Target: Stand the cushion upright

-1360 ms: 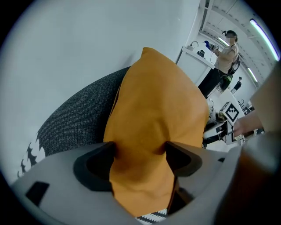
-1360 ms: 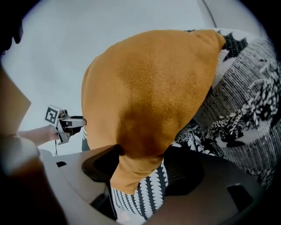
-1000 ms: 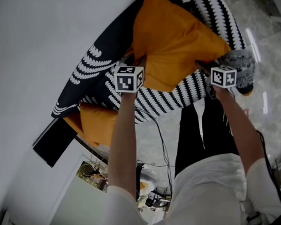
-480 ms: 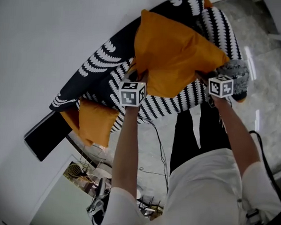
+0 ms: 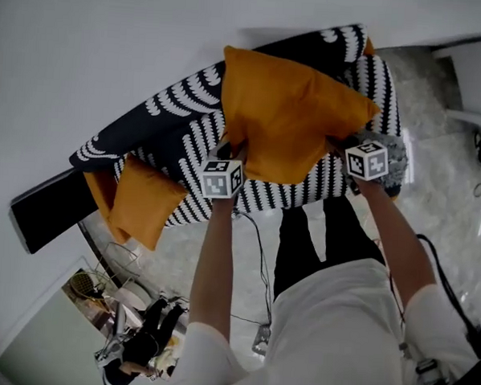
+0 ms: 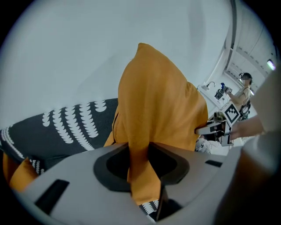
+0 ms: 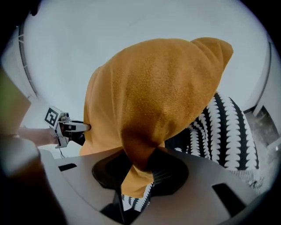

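Raised higher, the cushion (image 5: 289, 118) has left claw (image 6: 140, 176) and right claw (image 7: 138, 176) clamped on its corners.

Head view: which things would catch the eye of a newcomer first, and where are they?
The big orange cushion catches the eye first, held up in the middle over the black-and-white patterned sofa. The left tongs and the right tongs each pinch one of its near corners. A second orange cushion lies at the sofa's left end.
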